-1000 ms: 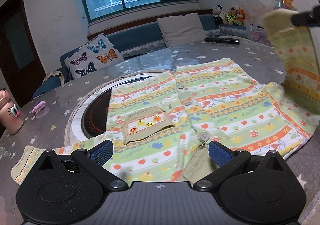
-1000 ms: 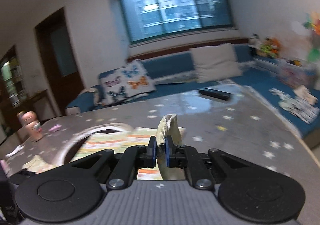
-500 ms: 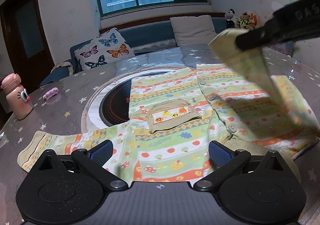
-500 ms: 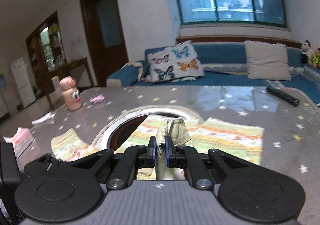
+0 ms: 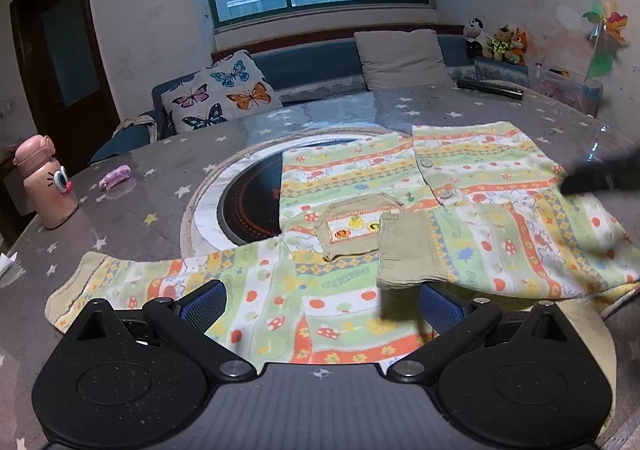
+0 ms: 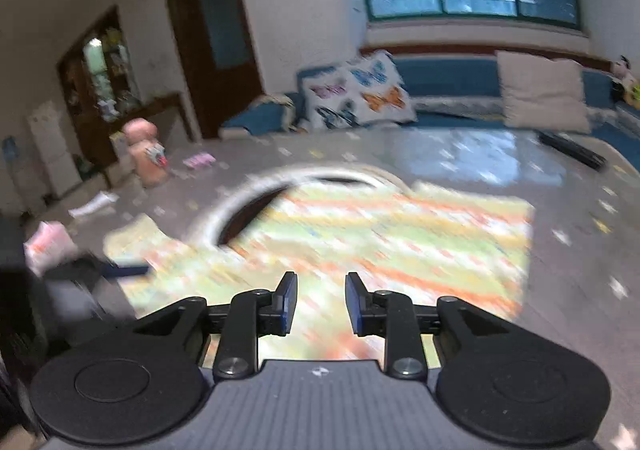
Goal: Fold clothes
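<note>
A patterned shirt (image 5: 360,186) lies flat on the table (image 5: 168,210), its right sleeve (image 5: 460,250) folded across the chest. Right gripper (image 6: 321,302) jaws have just been opening, nothing between them. Left gripper (image 5: 320,304) jaws spread wide over the near hem. Bare table surrounds the shirt.

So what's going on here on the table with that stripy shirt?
A person with a handheld gripper in each hand is folding a child's patterned shirt spread on the star-print table. The right gripper has just been opening, with nothing between its pads now; the right sleeve lies folded across the shirt's front, its cuff beside the chest pocket. The left gripper hovers open over the near hem, and the left sleeve lies stretched out, not yet folded.
</note>
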A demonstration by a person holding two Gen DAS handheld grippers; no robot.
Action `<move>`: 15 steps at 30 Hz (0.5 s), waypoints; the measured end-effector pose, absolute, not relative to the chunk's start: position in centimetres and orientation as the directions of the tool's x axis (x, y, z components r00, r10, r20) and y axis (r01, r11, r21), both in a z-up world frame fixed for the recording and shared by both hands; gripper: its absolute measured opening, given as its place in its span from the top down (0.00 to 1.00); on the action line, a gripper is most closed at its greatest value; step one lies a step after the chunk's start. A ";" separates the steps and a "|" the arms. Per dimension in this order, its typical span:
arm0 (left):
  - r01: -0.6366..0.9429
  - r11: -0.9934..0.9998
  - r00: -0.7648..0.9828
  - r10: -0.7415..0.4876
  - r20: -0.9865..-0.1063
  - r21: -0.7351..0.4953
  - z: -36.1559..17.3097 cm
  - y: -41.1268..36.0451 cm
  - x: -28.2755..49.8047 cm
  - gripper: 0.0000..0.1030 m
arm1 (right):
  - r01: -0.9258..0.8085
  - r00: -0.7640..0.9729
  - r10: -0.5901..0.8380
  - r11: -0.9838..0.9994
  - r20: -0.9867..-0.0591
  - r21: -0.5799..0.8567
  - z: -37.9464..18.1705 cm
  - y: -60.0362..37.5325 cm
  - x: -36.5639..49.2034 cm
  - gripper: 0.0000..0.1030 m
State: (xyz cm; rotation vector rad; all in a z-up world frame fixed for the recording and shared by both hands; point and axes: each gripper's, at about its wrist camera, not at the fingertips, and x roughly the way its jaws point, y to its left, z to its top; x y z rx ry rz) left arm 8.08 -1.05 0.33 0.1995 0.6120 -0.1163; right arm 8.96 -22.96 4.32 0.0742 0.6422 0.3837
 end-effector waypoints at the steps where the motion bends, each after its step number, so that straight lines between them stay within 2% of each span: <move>1: 0.164 0.975 0.816 -0.047 -0.576 0.152 0.5 -1.0 8.1 0.00 | -0.302 0.730 0.347 0.937 -0.588 0.179 3.6 -23.9 8.8 0.75; 7: 0.118 0.980 0.839 -0.012 -0.544 0.161 1.7 -0.6 8.2 0.00 | -0.182 0.701 0.250 0.968 -0.668 0.172 -0.1 -28.3 8.4 0.76; 15: 0.130 0.981 0.845 -0.032 -0.534 0.146 2.6 -1.5 9.1 0.00 | -0.195 0.752 0.247 0.969 -0.612 0.151 1.2 -28.6 9.3 0.75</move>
